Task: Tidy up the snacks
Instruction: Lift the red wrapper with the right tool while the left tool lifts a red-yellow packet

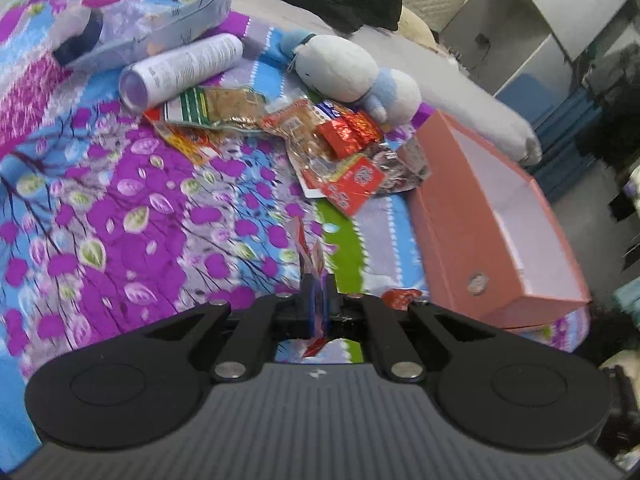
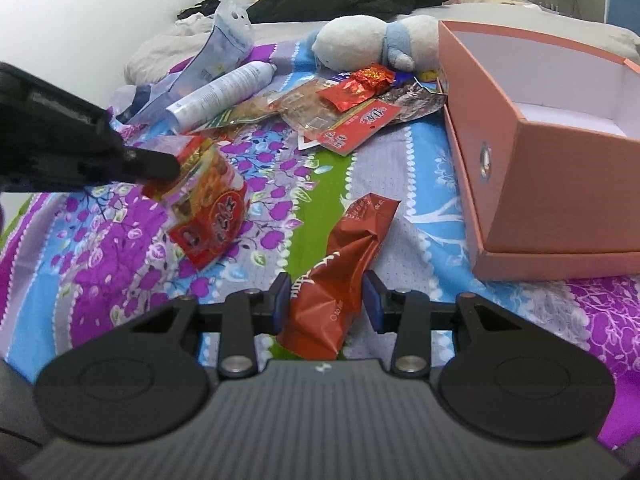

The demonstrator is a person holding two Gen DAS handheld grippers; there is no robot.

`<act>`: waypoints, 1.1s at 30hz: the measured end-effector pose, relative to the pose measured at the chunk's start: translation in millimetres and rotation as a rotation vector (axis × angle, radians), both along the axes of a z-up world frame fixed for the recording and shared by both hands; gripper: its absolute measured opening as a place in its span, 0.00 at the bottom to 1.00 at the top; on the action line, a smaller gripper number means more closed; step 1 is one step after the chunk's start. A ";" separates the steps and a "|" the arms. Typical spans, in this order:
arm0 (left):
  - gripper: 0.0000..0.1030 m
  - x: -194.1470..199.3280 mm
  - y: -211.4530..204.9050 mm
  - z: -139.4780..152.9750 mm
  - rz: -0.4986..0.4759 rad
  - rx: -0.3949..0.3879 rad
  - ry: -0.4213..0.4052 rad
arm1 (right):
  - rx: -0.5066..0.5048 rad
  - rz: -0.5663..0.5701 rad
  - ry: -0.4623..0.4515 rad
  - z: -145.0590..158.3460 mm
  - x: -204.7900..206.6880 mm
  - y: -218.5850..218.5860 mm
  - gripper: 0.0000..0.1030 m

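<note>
Left gripper (image 1: 316, 280), seen through its own camera, is clamped on the thin edge of a red-and-white snack packet (image 1: 311, 258); most of that packet hangs out of frame below the fingers, so its size and contents cannot be read here. Risk: a pinch on film alone may slip during a swing toward the pink box (image 1: 500, 232), which sits open and appears empty, just right of the snack pile (image 1: 332, 140). Motion blur softens the bedspread (image 1: 120, 208) and labels.

Right gripper (image 2: 327, 296), in its own view, straddles a crumpled dark-red snack bag (image 2: 340, 272); the pads sit beside the bag and firm contact cannot be confirmed, so whether it grips is undetermined. Risk: the bag may fold or slide out. The left gripper's packet (image 2: 208, 196) dangles well short of the box (image 2: 540, 152). The box's far end is cut off.
</note>
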State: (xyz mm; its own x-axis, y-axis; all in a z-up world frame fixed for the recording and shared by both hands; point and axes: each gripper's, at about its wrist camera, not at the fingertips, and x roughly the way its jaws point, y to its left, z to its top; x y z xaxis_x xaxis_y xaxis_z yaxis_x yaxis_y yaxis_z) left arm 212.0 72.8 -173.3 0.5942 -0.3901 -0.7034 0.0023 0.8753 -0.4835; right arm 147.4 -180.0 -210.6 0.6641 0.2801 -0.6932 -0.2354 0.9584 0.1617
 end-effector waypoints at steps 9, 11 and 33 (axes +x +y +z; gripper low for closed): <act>0.04 -10.9 8.5 -25.0 -0.017 -0.073 0.075 | 0.000 -0.023 0.013 -7.6 -2.3 -8.1 0.41; 0.04 -11.6 9.7 -26.6 -0.019 -0.031 0.075 | -0.013 -0.016 0.014 -10.9 -2.8 -6.7 0.42; 0.94 -15.2 9.4 -21.3 0.060 0.314 0.069 | -0.020 -0.012 -0.050 -15.1 -7.3 -1.5 0.86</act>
State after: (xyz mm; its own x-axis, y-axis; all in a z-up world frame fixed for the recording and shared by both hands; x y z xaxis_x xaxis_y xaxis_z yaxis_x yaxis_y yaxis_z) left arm 196.8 82.2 -194.5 0.5563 -0.1137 -0.8232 -0.0773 0.9792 -0.1875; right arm 140.1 -181.5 -225.7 0.7014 0.2586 -0.6642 -0.2314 0.9640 0.1310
